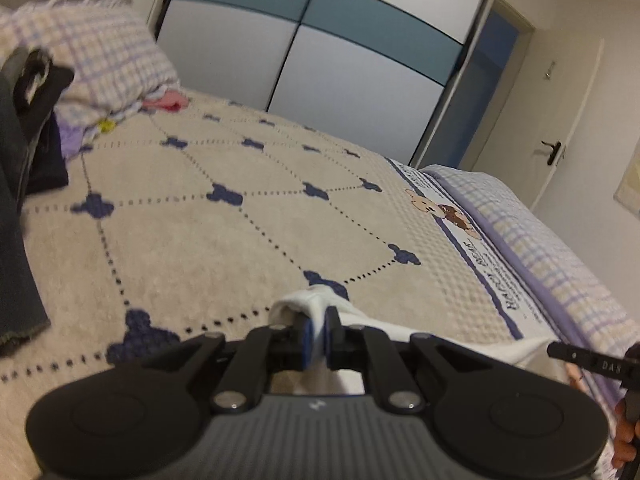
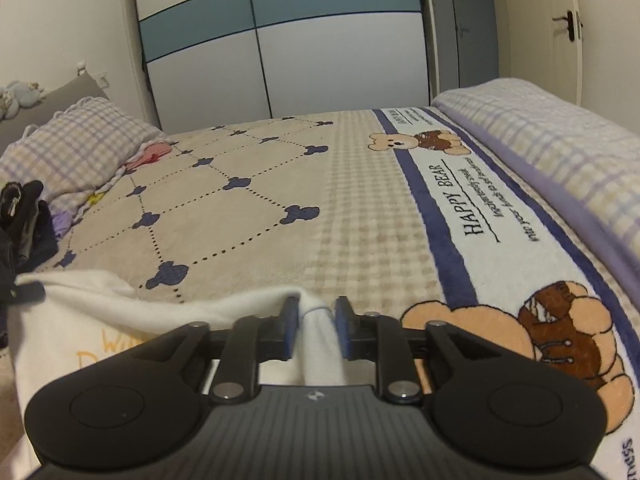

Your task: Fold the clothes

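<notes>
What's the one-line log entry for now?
task: fold clothes | left gripper: shut on white garment | right gripper: garment between jaws, grip unclear | surface: bed blanket

Right gripper (image 2: 316, 330) straddles white garment (image 2: 100, 304) on bear blanket (image 2: 360, 220)

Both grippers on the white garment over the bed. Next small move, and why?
Probably ease the right gripper back off the white garment: its pads stand apart with the fold loose between them. The left gripper is clamped on a bunched edge that lies low on the blanket, so that corner looks ready for release next. Whether the fold is square is not visible.
</notes>
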The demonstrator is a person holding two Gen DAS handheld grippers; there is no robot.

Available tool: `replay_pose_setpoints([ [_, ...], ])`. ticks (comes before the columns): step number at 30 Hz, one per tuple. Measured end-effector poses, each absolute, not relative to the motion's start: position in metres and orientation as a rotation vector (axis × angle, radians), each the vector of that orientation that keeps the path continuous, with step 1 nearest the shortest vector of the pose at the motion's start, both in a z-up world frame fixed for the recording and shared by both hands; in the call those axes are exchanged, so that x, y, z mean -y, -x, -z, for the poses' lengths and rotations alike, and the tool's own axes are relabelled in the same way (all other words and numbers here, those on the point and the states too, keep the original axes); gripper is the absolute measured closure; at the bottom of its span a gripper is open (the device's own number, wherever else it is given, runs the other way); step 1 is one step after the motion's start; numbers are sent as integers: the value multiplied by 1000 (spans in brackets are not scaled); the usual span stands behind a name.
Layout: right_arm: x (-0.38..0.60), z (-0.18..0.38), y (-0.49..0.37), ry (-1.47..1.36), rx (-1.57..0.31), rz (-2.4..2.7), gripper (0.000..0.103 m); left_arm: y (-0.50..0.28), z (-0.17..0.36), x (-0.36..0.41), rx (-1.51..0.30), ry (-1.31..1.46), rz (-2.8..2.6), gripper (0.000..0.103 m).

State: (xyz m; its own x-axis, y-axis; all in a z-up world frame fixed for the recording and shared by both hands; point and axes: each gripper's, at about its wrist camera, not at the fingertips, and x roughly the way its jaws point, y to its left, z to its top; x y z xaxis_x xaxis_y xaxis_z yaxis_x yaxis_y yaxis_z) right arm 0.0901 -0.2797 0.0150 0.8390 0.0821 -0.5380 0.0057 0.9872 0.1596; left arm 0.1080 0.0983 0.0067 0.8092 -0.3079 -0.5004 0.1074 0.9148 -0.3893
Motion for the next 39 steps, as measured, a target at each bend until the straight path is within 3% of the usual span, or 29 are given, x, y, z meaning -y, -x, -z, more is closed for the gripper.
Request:
replay_pose_setpoints([
  [2,287,-17,-87,-184,-581,-40,62,-107,-5,-100,-613,378,224,79],
  [5,295,-17,-82,-201,-603,-13,62,-104,-2,-100,-645,396,221,61],
  [11,301,4,-77,-251,-790,16,61,-92,-3,-98,-705,407,246,41],
  [18,297,20,-64,-290,-880,-17,62,-73,9,-105,-814,415,252,39],
  [34,286,34,-65,-349,-940,-91,62,-42,16,-102,-882,421,252,39],
  [39,278,41,-69,-346,-947,-69,76,-31,17,-103,-903,443,245,39],
])
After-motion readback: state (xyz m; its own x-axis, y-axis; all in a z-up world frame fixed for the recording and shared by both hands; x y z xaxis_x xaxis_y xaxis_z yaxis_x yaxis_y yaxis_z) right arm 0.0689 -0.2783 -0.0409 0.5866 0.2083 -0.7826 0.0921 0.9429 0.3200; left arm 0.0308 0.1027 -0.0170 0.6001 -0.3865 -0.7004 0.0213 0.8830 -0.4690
